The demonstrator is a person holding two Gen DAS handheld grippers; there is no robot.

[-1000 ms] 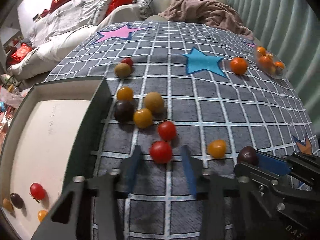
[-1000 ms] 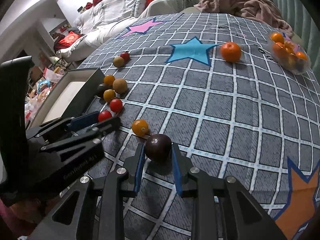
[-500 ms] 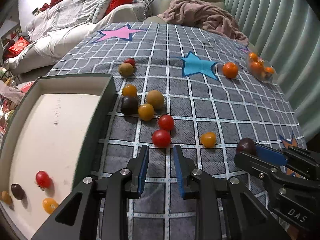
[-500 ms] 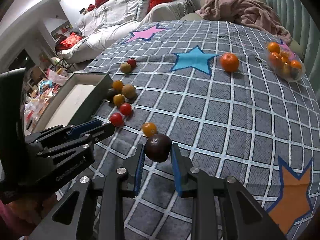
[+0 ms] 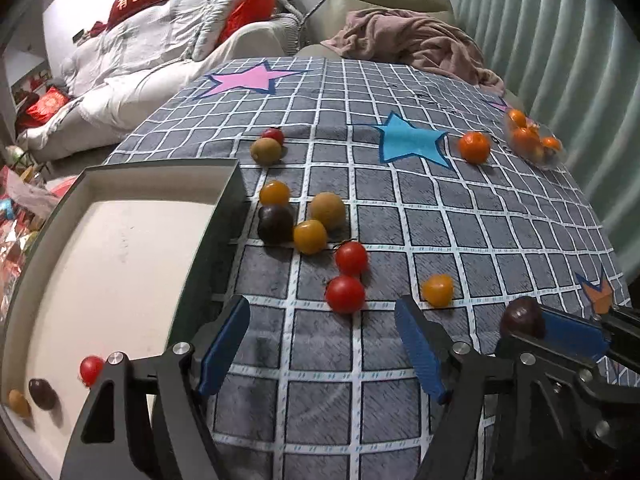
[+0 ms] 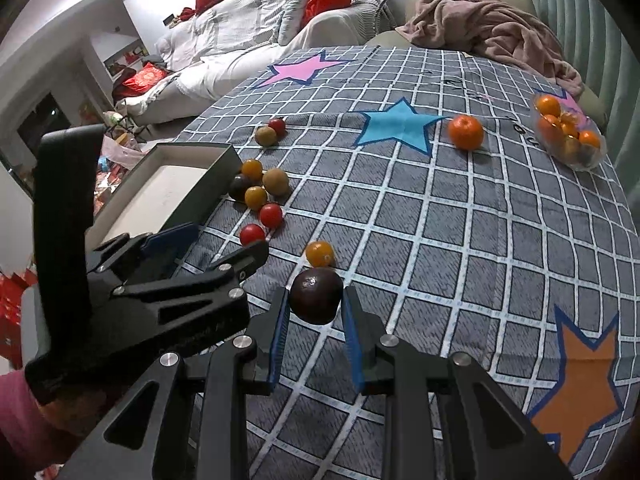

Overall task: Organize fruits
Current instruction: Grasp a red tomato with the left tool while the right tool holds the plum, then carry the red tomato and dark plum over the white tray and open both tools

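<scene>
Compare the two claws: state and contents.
The left claw is opening and empty, its pads apart over bare cloth; the right claw is shut on a dark plum. The left one is beside the box; the right one is farther from it. Both have blue pads.

A grey cloth (image 5: pixel 440 220) with a white grid is seen, with stars on it: a pink star (image 5: pixel 244 78) in the upper middle, a blue star (image 5: pixel 408 144) and an orange star (image 6: pixel 576 376) at the lower right. Red tomatoes (image 5: pixel 345 294), yellow-orange fruits (image 5: pixel 310 236) and a dark purple fruit (image 6: pixel 316 295) are seen on it. An orange mandarin (image 5: pixel 474 147) is seen at the upper right. The box (image 5: pixel 228 200) is dark green outside and cream inside. The gripper pads (image 5: pixel 224 344) are blue on black metal.
</scene>
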